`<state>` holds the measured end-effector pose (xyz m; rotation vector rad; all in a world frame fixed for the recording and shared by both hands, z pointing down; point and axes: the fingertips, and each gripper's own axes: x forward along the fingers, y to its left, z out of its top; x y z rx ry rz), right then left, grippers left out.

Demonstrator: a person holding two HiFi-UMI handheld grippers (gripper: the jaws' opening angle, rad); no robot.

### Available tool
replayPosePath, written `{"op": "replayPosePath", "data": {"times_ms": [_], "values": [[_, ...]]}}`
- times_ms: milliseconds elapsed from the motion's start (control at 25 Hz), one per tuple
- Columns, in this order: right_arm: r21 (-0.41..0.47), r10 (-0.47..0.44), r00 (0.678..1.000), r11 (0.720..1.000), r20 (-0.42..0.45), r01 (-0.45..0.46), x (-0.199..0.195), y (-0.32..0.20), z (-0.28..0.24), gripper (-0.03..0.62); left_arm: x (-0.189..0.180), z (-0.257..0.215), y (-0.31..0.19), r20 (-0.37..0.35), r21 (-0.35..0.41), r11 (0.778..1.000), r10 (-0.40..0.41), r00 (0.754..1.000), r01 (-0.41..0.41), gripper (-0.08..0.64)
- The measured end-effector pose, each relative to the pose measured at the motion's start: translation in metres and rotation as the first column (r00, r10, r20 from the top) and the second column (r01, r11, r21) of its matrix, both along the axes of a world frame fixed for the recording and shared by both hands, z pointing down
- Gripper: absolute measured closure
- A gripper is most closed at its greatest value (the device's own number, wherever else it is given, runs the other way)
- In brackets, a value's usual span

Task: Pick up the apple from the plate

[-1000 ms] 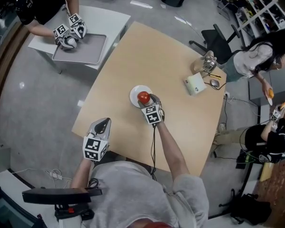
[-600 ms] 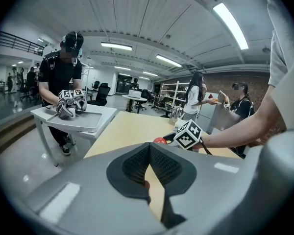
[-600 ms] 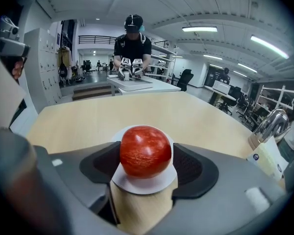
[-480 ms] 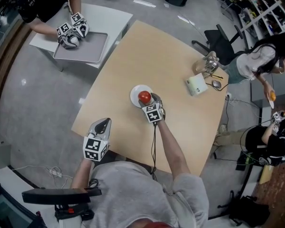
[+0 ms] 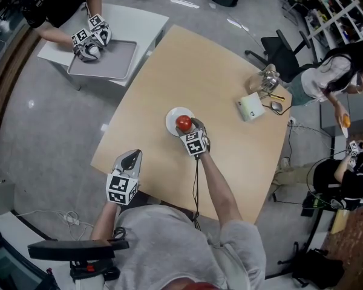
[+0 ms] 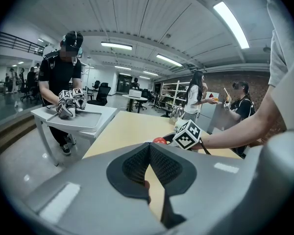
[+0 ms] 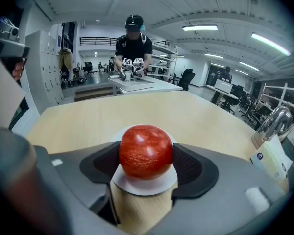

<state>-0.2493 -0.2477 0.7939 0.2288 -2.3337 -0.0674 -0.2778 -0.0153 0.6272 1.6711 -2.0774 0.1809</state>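
Note:
A red apple sits upright on a small white plate in the middle of the tan table. My right gripper is down at the plate, open, with one dark pad close on each side of the apple, which rests on the plate. My left gripper hovers at the table's near left edge, apart from the plate, shut with nothing in it. In the left gripper view the apple peeks out beside the right gripper's marker cube.
A white box and a metal kettle stand at the table's far right. Beyond the far left corner another person works grippers over a grey tray on a white table. A black chair and seated people are on the right.

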Motion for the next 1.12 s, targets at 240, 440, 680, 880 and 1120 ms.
{"op": "replayPosePath", "data": {"times_ms": [240, 440, 680, 880, 1120], "values": [[-0.007, 0.000, 1.000, 1.000, -0.001, 0.000, 0.003, -0.004, 0.000, 0.255, 0.000, -0.002, -0.003, 0.005, 0.010, 1.000, 0.006, 1.000, -0.006, 0.540], [-0.003, 0.019, 1.000, 1.000, 0.021, -0.019, 0.006, -0.006, -0.009, 0.255, 0.001, -0.006, -0.003, 0.011, 0.014, 1.000, 0.015, 1.000, -0.015, 0.540], [-0.001, 0.055, 0.998, 0.998, 0.036, -0.055, 0.020, -0.011, -0.020, 0.255, 0.006, -0.010, -0.008, 0.014, 0.023, 0.999, 0.041, 0.999, -0.042, 0.540], [-0.019, 0.111, 0.992, 0.994, 0.066, -0.110, 0.039, -0.018, -0.028, 0.255, 0.013, -0.014, -0.017, 0.020, 0.037, 0.996, 0.078, 0.997, -0.079, 0.540], [-0.032, 0.198, 0.976, 0.980, 0.089, -0.196, 0.071, -0.027, -0.034, 0.255, 0.024, -0.014, -0.028, 0.012, 0.043, 0.990, 0.133, 0.991, -0.133, 0.540]]}}
